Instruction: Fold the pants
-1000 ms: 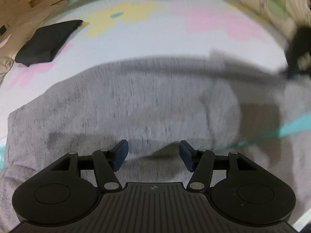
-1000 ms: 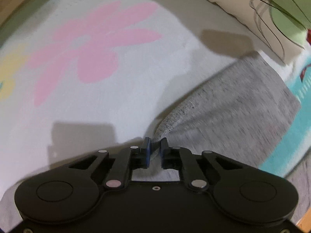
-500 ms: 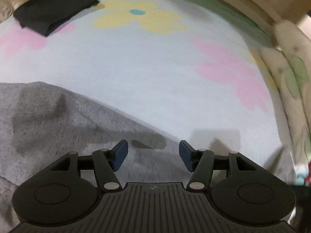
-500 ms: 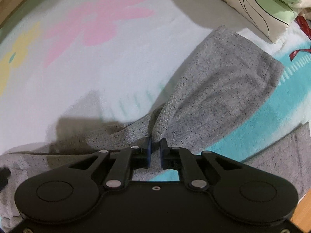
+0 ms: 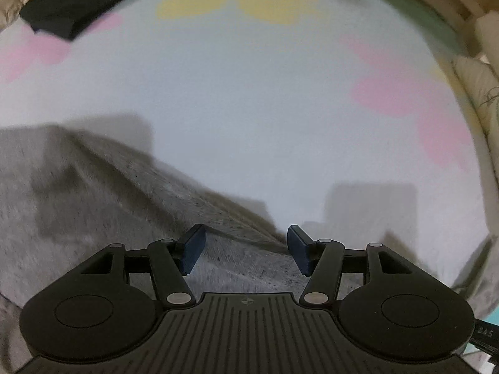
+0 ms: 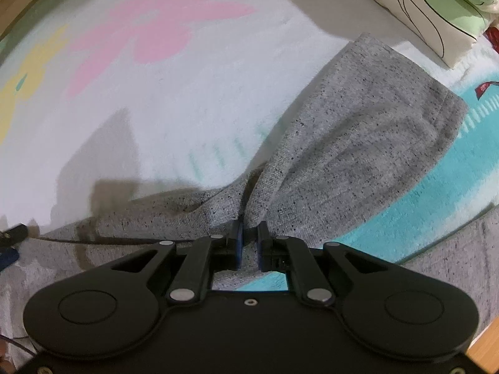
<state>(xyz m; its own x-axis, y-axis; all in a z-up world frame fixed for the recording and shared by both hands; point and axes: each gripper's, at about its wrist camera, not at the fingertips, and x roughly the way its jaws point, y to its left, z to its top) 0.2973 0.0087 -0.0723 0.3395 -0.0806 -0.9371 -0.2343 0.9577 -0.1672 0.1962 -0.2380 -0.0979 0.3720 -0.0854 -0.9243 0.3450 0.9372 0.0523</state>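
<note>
Speckled grey pants [image 6: 358, 118], white bedsheet [image 5: 249, 109] with pink and yellow flowers, black folded cloth [image 5: 84, 0]

Black tag [image 5: 484, 333], lower right of the left tongs' body: pale characters, roughly "BAS", too blurred to confirm.
Red label [image 6: 482, 88], beside the pillow [image 6: 414, 3]: unreadable.

A pale white bed sheet printed with large pink and yellow flowers [image 5: 249, 99] covers the bed, and a turquoise patch of the print [image 6: 436, 187] shows at the right in the right wrist view. A folded black cloth [image 5: 84, 3] lies on the sheet at the far left corner, well apart from everything else. A cream pillow with a green leaf pattern and thin black line drawing [image 6: 436, 3] rests at the sheet's far right edge, with a small red tag [image 6: 483, 87] just below it.
</note>
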